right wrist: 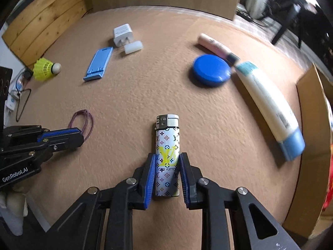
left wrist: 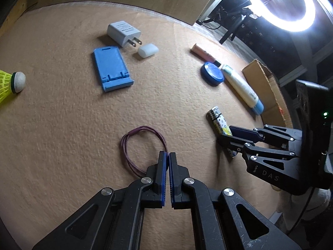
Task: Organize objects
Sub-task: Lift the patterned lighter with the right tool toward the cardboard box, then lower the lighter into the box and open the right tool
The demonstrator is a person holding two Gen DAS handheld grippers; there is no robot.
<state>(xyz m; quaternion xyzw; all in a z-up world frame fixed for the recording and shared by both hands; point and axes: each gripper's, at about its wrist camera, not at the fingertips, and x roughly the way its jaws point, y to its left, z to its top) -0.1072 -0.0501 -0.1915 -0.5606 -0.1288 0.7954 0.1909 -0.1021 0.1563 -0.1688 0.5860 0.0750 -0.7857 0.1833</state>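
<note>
A purple elastic band [left wrist: 143,127] lies in a loop on the tan felt table [left wrist: 62,135]. My left gripper [left wrist: 168,153] is shut, its tips pinching the near right side of the loop. The same band [right wrist: 83,111] and left gripper [right wrist: 80,134] show at the left of the right wrist view. A white patterned lighter [right wrist: 167,141] lies flat, pointing away. My right gripper [right wrist: 167,156] straddles its lower half, both blue pads pressed against its sides. In the left wrist view the right gripper [left wrist: 223,137] covers the lighter's [left wrist: 218,120] near end.
A blue phone stand [left wrist: 111,68], white charger [left wrist: 122,32] and white case [left wrist: 147,51] lie at the back. A yellow shuttlecock [left wrist: 10,83] is far left. A blue round tin [left wrist: 213,73], pink tube [left wrist: 203,54] and lotion tube [left wrist: 241,87] sit right, beside a cardboard box [left wrist: 268,87].
</note>
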